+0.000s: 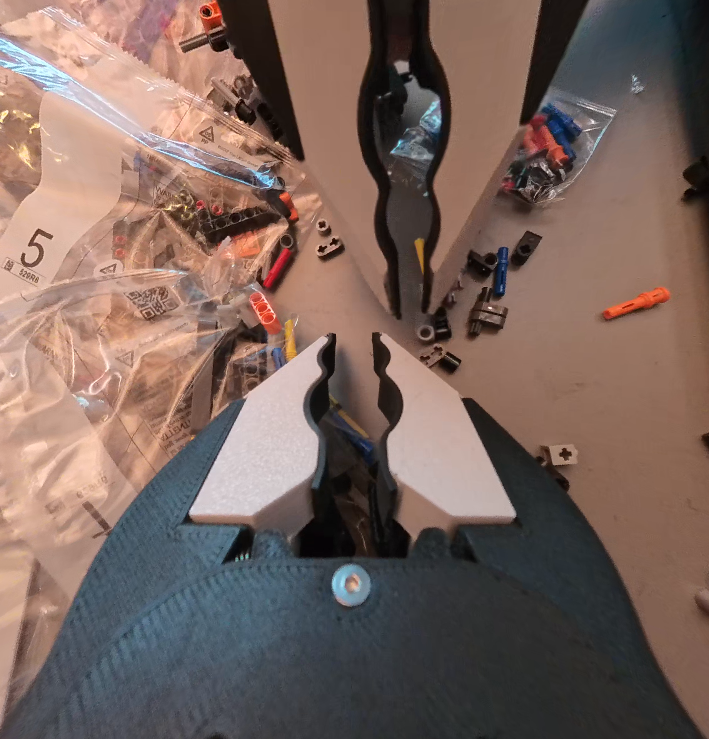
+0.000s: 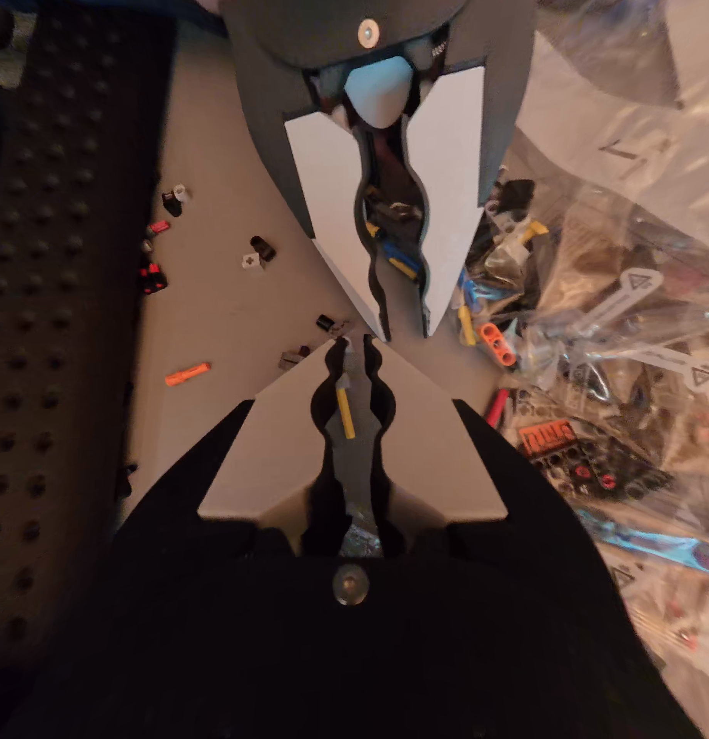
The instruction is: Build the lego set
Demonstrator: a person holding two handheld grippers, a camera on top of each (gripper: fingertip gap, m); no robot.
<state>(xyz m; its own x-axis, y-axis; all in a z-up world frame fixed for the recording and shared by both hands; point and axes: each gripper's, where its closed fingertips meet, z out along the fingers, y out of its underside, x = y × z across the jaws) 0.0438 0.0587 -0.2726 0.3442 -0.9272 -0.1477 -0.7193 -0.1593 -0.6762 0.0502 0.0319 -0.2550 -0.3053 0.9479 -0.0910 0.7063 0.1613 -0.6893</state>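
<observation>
My right gripper (image 2: 352, 339) is nearly closed on a yellow axle (image 2: 345, 414) with a grey piece (image 2: 346, 356) on its far end. The axle lies lengthwise between the jaws. In the left wrist view the right gripper (image 1: 410, 312) points at me, tip to tip, with the yellow axle (image 1: 420, 256) showing in its gap. My left gripper (image 1: 353, 336) is slightly open and empty just above the grey table (image 1: 544, 400). It also shows in the right wrist view (image 2: 406, 335). Blue and yellow pieces lie under it.
Clear bags of Lego parts (image 1: 85, 240) are piled on my left gripper's side, and also show in the right wrist view (image 2: 604, 320). A small zip bag (image 1: 544, 160) holds pins. Loose pieces lie about, including an orange pin (image 1: 636, 302) and a blue pin (image 1: 501, 270). A dark studded board (image 2: 45, 280) lies beside them. The tips of both grippers are at nearly the same place.
</observation>
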